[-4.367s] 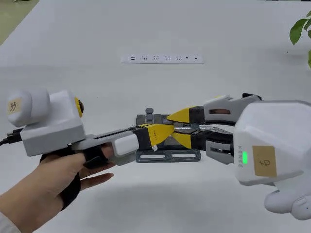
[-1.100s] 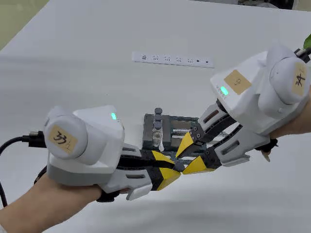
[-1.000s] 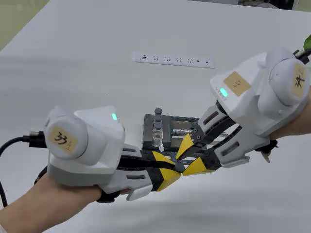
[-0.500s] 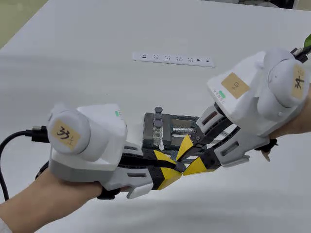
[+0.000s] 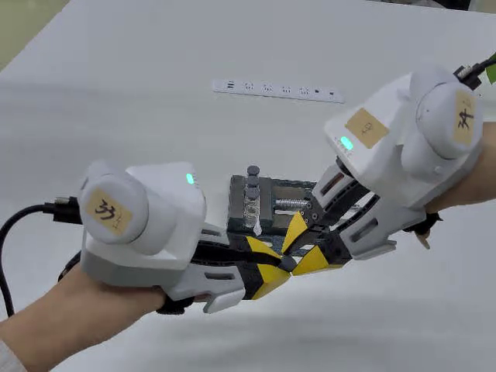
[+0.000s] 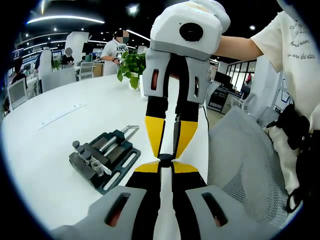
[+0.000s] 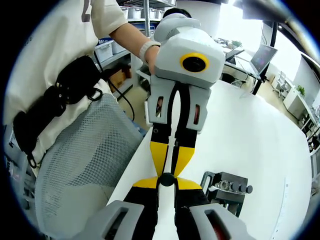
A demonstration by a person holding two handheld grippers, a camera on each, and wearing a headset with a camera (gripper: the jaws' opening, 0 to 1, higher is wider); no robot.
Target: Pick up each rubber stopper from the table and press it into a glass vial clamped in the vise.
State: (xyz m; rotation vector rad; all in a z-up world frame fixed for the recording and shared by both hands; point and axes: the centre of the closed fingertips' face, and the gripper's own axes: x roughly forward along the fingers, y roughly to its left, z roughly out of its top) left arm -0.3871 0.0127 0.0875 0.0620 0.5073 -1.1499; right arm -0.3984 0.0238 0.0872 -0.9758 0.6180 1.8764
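A small dark rubber stopper (image 5: 287, 264) hangs just in front of the black vise (image 5: 273, 200), pinched from both sides. My left gripper (image 5: 284, 268) comes in from the lower left and is shut on it. My right gripper (image 5: 290, 260) comes in from the right and is shut on it too, tip to tip. The stopper (image 6: 165, 159) sits at my jaw tips in the left gripper view, and the stopper (image 7: 166, 179) looks the same in the right gripper view. In the vise stands a row of glass vials (image 5: 251, 203), the far ones capped in grey.
A white power strip (image 5: 279, 89) lies at the far side of the white table (image 5: 116, 116). A black cable (image 5: 15, 232) trails off the left gripper. A grey mesh chair (image 6: 250, 160) stands beside the table edge. A potted plant (image 6: 131, 65) stands far off.
Since the oldest frame both grippers have come off the vise to its near side and met tip to tip. Over the last second they have hardly moved; the head view shifted a little.
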